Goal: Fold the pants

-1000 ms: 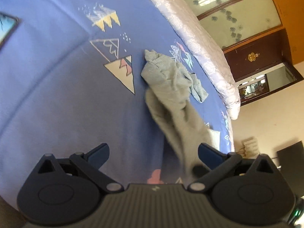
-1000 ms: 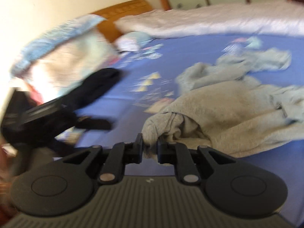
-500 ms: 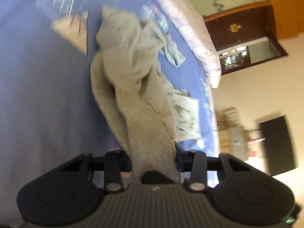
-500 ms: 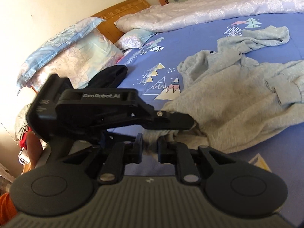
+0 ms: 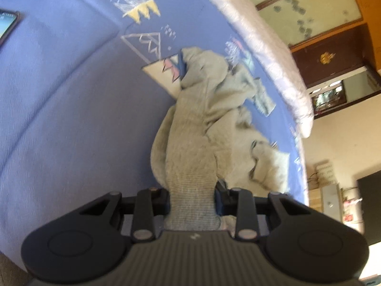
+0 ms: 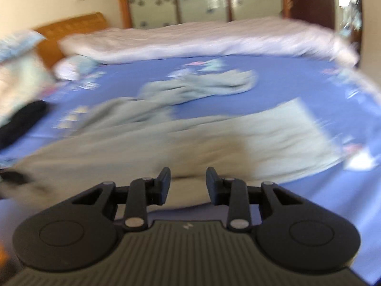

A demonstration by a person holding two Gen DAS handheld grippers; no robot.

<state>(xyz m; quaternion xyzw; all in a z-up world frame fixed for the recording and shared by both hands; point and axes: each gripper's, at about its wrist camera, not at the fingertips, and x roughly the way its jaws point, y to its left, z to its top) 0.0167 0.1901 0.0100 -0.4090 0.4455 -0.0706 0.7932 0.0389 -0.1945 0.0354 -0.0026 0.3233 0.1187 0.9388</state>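
Gripping grey pants (image 5: pixel 190 147), left tool (image 5: pixel 192 200)

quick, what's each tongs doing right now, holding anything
left tongs: shut on the grey pants, having just closed on the ribbed band.
right tongs: open, just been opening, nothing gripped; pants lie beyond the fingers.

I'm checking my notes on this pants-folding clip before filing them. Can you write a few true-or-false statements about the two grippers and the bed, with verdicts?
1. The left gripper is shut on the grey pants. True.
2. The right gripper clamps the pants. False: its fingers stand apart, having just been opening, gripping nothing.
3. The bedsheet is plain white. False: it is blue with mountain prints.
4. A phone lies on the sheet. True.
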